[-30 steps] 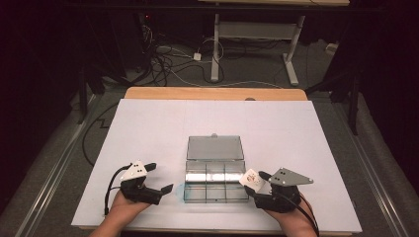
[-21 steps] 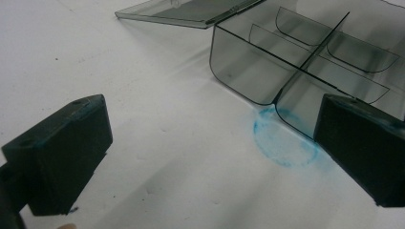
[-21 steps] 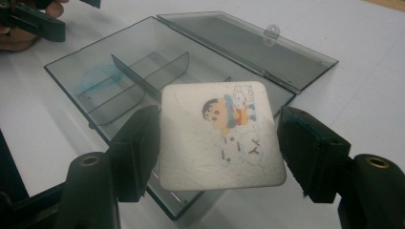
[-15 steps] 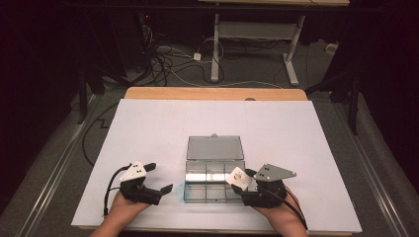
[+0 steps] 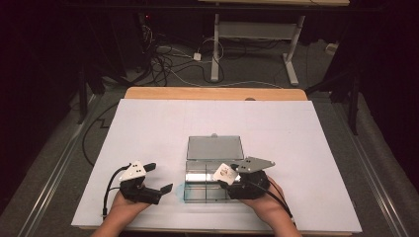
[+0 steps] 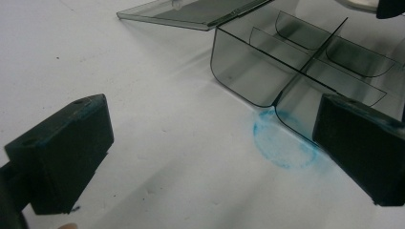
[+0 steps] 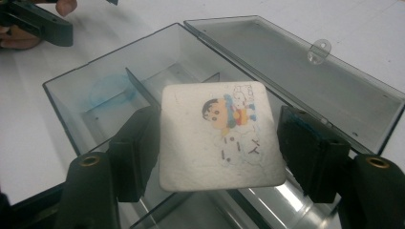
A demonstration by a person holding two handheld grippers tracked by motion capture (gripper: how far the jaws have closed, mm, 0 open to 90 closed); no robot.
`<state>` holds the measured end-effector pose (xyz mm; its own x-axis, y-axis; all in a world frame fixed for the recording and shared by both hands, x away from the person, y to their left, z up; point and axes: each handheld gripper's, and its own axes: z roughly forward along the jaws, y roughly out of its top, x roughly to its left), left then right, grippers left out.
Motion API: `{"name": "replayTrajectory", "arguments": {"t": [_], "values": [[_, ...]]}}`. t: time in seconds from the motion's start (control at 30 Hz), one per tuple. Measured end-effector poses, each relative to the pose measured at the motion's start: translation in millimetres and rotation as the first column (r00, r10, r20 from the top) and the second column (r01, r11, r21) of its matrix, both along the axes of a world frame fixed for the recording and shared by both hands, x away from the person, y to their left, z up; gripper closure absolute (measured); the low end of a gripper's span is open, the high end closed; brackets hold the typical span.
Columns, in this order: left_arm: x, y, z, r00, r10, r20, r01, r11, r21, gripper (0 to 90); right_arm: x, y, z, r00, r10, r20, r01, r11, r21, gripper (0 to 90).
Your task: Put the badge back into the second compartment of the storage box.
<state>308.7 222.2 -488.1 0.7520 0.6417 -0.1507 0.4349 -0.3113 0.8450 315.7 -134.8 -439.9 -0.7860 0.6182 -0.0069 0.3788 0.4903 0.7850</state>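
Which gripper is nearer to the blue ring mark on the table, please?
Left. The left gripper sits just beside the blue ring mark; the right gripper holds a white square tile over the clear box.

My compartment box (image 5: 207, 190) sits at the lower middle of the high view on the table (image 5: 148, 133), its lid (image 5: 214, 147) lying open behind it. My left gripper (image 5: 160, 178) lies lower left of the box, and my right gripper (image 5: 225, 174) holds a square card (image 5: 224, 171) over the box's right compartments.

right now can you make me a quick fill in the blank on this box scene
The right gripper holds a white ____ printed with a cartoon figure.
The clear box has its lid ____.
A smudged ring of ____ colour marks the table beside the box.
The left gripper holds ____.

Missing words: card; open; blue; nothing
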Motion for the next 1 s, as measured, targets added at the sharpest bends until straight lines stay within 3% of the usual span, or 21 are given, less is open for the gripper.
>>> {"name": "replayTrajectory", "arguments": {"t": [0.37, 0.53, 1.0], "values": [[0.0, 0.0, -0.2, 1.0000, -0.002, 0.002, 0.002, 1.0000, -0.004, 0.0, 17.0, 14.8, -3.5, 0.9991, 0.028, -0.033, -0.029, 0.9992, -0.029, 33.6], [0.4, -0.2, -0.1, 1.0000, -0.005, -0.002, 0.005, 1.0000, -0.001, 0.0, 19.9, 22.1, -5.6, 0.9987, 0.040, -0.032, -0.042, 0.9971, -0.064, 33.6], [-0.7, -0.2, 0.0, 1.0000, 0.002, 0.007, -0.002, 1.0000, -0.003, 0.0, 24.9, 24.3, -12.8, 0.9959, 0.041, -0.080, -0.050, 0.9931, -0.106, 33.6]]}}
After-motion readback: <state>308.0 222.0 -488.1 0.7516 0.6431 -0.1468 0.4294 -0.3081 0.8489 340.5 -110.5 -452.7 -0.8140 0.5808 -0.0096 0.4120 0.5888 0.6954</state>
